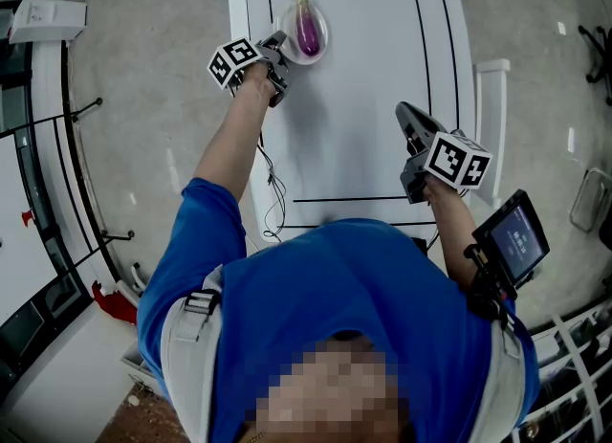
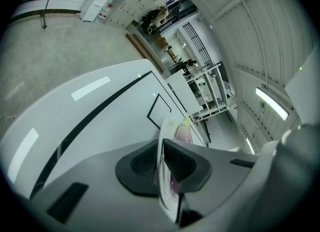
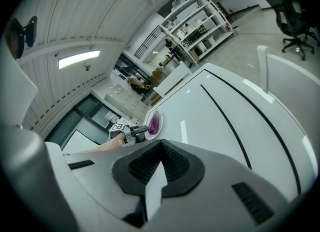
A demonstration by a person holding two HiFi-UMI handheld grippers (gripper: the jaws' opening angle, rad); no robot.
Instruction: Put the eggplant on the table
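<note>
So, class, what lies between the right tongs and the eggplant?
Only bare white table, then the rim of the plate that holds the eggplant. The head view shows this stretch, starting from the right tongs.

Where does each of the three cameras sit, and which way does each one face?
Head view: on the person's head, facing steeply down at the white table with black lines and the purple eggplant on its pale round plate. The blue shirt, left forearm, left claw and right claw show.
Left gripper view: on the left claw, facing along its jaws, shut on the plate's rim, towards white shelving.
Right gripper view: on the right claw, jaws shut and empty, facing across the table at the left claw.
Shared: all three show the eggplant, plate and table.
</note>
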